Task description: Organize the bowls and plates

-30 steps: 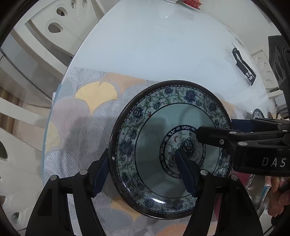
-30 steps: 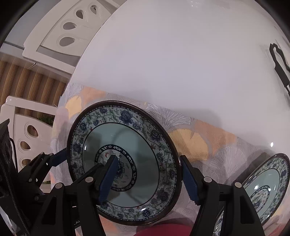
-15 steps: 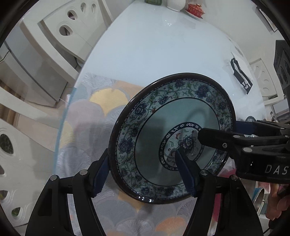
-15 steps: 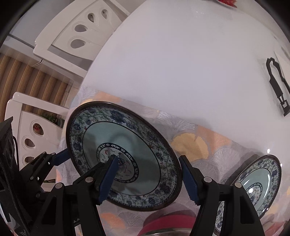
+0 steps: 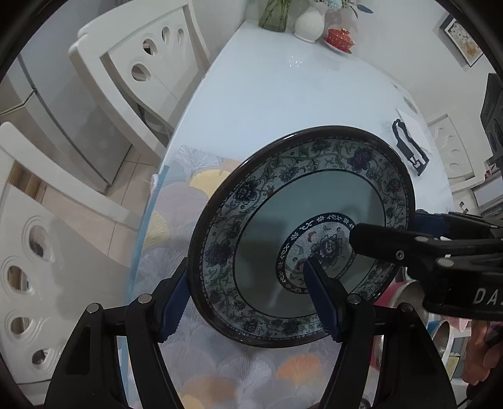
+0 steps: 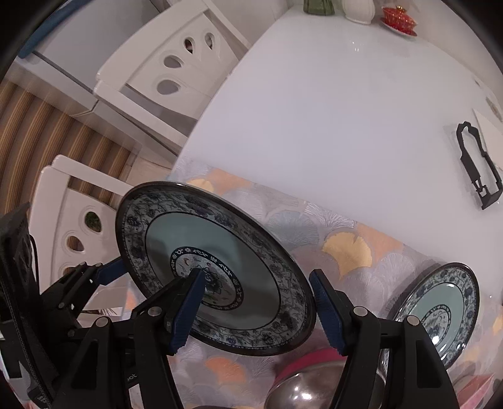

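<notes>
You've got the plate [image 5: 301, 232] clamped at opposite rims, left claw [image 5: 248, 302] & right claw [image 6: 254, 310], tilted above the mat [image 5: 188, 201]. Keep both level w/ each other; don't let it slip.

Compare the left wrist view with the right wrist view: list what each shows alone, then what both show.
Left wrist view only: a person's hand at the right edge, and a framed picture on the wall.

Right wrist view only: a second patterned plate lying on the mat at right, and a steel bowl below the jaws.

Both: the lifted blue floral plate, gripped on opposite rims by the left gripper and right gripper, above the ginkgo-print placemat; also the red lidded cup and a black bracket.
</notes>
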A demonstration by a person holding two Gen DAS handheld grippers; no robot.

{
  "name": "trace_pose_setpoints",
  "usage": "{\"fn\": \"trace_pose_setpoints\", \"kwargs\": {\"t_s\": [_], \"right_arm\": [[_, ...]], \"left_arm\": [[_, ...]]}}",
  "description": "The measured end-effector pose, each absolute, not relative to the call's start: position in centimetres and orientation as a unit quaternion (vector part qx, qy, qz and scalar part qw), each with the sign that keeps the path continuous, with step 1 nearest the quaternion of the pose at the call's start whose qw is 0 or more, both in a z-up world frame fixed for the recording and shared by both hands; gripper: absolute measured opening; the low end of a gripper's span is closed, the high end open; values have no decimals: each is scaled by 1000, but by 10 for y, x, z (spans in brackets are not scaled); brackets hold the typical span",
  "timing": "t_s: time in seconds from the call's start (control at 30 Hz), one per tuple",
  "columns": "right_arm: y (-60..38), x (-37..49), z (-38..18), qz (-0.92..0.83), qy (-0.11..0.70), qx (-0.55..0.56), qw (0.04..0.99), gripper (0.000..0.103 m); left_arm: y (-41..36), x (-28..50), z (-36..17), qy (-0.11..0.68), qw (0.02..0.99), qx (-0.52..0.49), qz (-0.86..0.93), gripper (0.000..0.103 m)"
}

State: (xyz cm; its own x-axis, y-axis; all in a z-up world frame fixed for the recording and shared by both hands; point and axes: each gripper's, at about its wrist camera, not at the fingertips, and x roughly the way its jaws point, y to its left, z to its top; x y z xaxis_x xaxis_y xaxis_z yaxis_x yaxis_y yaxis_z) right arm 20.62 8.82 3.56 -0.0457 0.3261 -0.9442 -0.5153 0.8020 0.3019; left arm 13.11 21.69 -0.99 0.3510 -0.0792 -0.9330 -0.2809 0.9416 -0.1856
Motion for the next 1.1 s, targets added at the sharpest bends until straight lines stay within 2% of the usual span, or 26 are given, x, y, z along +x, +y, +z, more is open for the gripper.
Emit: {"fn": "trace_pose_setpoints", "kwargs": {"t_s": [0.37, 1.1], "right_arm": [[87, 177, 70, 327, 640, -77, 691, 67], [40, 100, 92, 362, 640, -76, 674, 67]], "left_arm": [[212, 99, 14, 555, 813, -162, 71, 67], [171, 31, 32, 556, 809, -174, 79, 67]]}}
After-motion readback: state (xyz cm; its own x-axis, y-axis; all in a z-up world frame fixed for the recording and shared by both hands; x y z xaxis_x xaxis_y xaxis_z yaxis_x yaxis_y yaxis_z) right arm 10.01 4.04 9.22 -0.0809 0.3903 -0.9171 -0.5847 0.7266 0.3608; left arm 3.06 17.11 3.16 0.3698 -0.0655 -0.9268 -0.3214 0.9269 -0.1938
